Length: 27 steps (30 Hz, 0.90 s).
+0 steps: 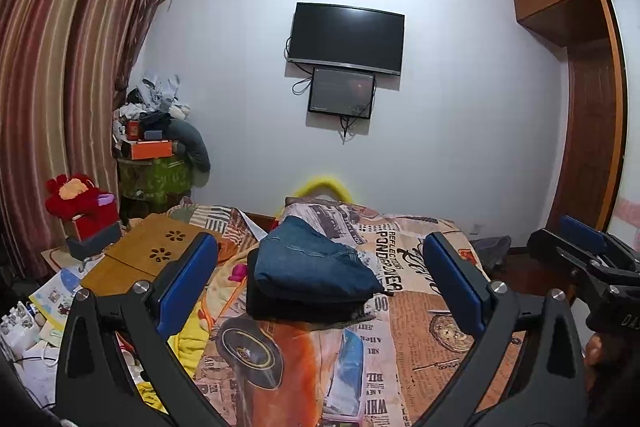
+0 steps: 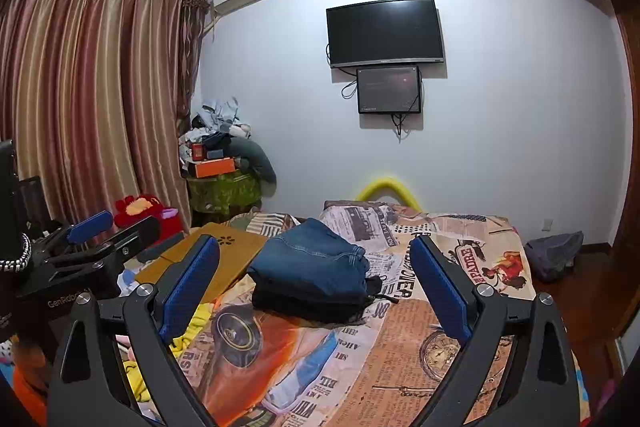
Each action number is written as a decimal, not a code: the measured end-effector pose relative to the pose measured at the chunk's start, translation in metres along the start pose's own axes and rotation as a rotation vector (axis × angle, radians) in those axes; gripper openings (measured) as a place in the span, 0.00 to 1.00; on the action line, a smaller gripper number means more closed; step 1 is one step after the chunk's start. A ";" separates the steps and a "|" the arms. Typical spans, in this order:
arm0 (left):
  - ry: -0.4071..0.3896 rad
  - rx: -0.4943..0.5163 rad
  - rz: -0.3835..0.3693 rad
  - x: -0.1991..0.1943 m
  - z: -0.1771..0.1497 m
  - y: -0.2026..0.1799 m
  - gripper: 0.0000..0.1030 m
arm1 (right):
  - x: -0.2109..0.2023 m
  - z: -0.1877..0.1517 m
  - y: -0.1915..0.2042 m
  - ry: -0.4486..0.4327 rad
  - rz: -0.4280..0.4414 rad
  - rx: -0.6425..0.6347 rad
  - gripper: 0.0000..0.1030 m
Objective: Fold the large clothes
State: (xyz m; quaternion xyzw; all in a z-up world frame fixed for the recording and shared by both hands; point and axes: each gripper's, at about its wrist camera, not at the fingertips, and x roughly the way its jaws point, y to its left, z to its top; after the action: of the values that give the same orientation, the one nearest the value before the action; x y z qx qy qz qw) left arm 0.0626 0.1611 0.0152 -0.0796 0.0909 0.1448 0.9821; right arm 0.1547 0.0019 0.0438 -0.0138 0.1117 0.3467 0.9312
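Here, my left gripper (image 1: 320,267) and right gripper (image 2: 314,273) both hang wide open and empty above the bed (image 2: 420,359). The folded jeans (image 2: 308,259) lie mid-bed on a dark garment (image 2: 316,305). I judge denim heavy, fairly stiff, not slippery; best gripped at a thick folded edge, one gripper per corner

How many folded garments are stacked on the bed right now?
2: folded blue jeans on top, a black garment directly beneath, mid-bed on the printed bedspread. More could be hidden inside the stack.
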 end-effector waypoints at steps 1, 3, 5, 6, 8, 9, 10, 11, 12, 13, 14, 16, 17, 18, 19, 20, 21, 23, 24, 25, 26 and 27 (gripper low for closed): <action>0.000 -0.003 -0.003 0.000 0.000 0.000 1.00 | 0.000 0.001 0.000 0.000 0.000 0.000 0.92; -0.001 -0.008 -0.010 -0.001 0.001 0.000 1.00 | 0.000 0.001 0.000 -0.001 -0.002 -0.002 0.92; -0.002 -0.006 -0.010 -0.001 0.001 0.000 1.00 | 0.000 0.000 -0.001 -0.001 -0.003 -0.002 0.92; -0.003 -0.005 -0.009 -0.001 0.001 0.000 1.00 | 0.000 0.000 -0.001 -0.002 -0.003 -0.002 0.92; -0.002 -0.003 -0.014 -0.001 0.001 -0.001 1.00 | 0.000 0.000 -0.001 -0.001 -0.004 0.000 0.92; -0.003 -0.002 -0.017 -0.001 0.001 -0.002 1.00 | 0.001 0.000 -0.001 0.000 -0.004 0.003 0.92; -0.003 -0.001 -0.020 -0.002 0.001 -0.003 1.00 | 0.001 -0.001 -0.002 0.000 -0.003 0.005 0.92; -0.001 0.003 -0.027 -0.002 0.001 -0.003 1.00 | 0.001 -0.001 -0.002 0.000 -0.002 0.008 0.92; 0.003 0.007 -0.031 -0.002 0.001 -0.004 1.00 | 0.001 -0.001 -0.002 0.000 -0.002 0.009 0.92; 0.004 0.009 -0.032 -0.001 0.002 -0.005 1.00 | 0.001 -0.001 -0.002 -0.001 -0.001 0.009 0.92; 0.005 0.010 -0.033 -0.001 0.002 -0.005 1.00 | 0.001 -0.001 -0.002 0.000 -0.003 0.008 0.92; 0.004 0.010 -0.032 -0.001 0.002 -0.006 1.00 | 0.002 -0.002 -0.002 0.002 -0.008 0.006 0.92; 0.003 0.011 -0.034 -0.001 0.002 -0.006 1.00 | 0.002 -0.003 -0.002 0.003 -0.008 0.007 0.92; 0.003 0.011 -0.035 -0.001 0.002 -0.006 1.00 | 0.002 -0.003 -0.002 0.005 -0.008 0.008 0.92; 0.003 0.010 -0.034 -0.001 0.002 -0.006 1.00 | 0.002 -0.003 -0.002 0.005 -0.008 0.008 0.92; 0.003 0.011 -0.036 -0.002 0.002 -0.006 1.00 | 0.001 -0.003 -0.003 0.005 -0.009 0.009 0.92; 0.005 0.013 -0.043 -0.001 0.002 -0.006 1.00 | 0.001 -0.003 -0.003 0.004 -0.009 0.010 0.92; 0.009 0.012 -0.051 -0.002 0.002 -0.007 1.00 | 0.000 -0.002 -0.003 0.002 -0.008 0.012 0.92; 0.008 0.011 -0.050 -0.003 0.001 -0.007 1.00 | -0.001 -0.001 -0.003 0.001 -0.008 0.013 0.92; 0.007 0.011 -0.046 -0.004 0.002 -0.006 1.00 | -0.001 -0.001 -0.003 0.000 -0.007 0.013 0.92; 0.006 0.013 -0.042 -0.004 0.002 -0.006 1.00 | -0.001 -0.001 -0.003 0.000 -0.007 0.013 0.92; 0.004 0.015 -0.037 -0.004 0.002 -0.006 1.00 | -0.001 -0.001 -0.003 0.000 -0.008 0.013 0.92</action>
State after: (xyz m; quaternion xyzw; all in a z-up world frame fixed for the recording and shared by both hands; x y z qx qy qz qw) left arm 0.0610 0.1544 0.0191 -0.0740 0.0926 0.1259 0.9849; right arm 0.1560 -0.0013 0.0430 -0.0081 0.1141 0.3422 0.9326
